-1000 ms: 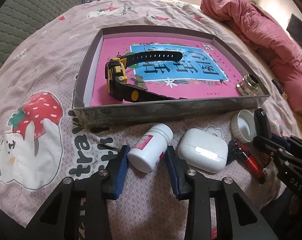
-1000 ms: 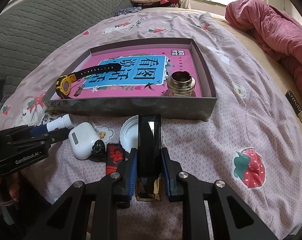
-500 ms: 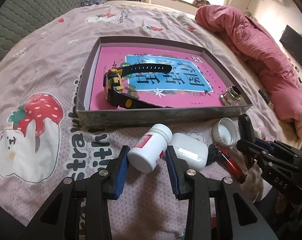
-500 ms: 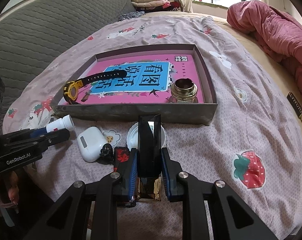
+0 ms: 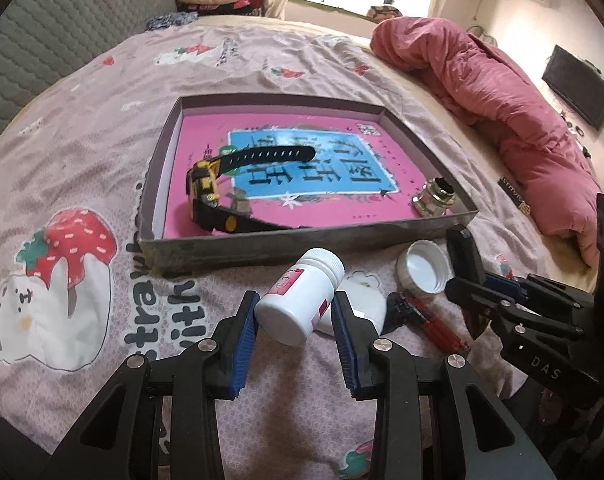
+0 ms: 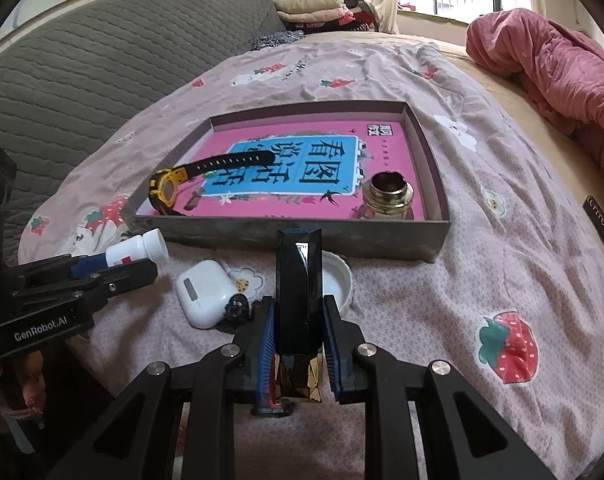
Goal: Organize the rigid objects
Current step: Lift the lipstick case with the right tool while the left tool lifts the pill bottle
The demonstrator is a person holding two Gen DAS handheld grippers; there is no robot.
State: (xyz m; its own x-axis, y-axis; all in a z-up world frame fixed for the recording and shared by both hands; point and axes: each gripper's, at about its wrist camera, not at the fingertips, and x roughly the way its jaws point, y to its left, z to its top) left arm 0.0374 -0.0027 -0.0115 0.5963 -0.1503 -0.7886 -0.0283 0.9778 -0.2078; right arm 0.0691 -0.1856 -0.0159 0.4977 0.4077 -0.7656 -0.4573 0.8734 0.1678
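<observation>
My left gripper (image 5: 296, 312) is shut on a white pill bottle (image 5: 300, 300) and holds it above the bedspread, just short of the grey tray (image 5: 302, 242). My right gripper (image 6: 298, 312) is shut on a tall black faceted bottle (image 6: 298, 288), also raised in front of the tray (image 6: 286, 236). The tray holds a pink book, a yellow-black watch (image 5: 210, 192) and a brass fitting (image 5: 435, 200). A white earbud case (image 6: 206, 294), a white lid (image 5: 423, 270) and a red-black lighter (image 5: 433, 322) lie on the bed in front of the tray.
A rumpled red quilt (image 5: 501, 108) lies to the right of the tray. A grey quilted headboard (image 6: 82, 80) stands on the left. Folded clothes (image 6: 313, 8) are stacked at the far end by the window.
Both grippers have risen with their bottles, so the bed and tray look farther away. The pill bottle has lifted off the bedspread. The tray's contents have not moved.
</observation>
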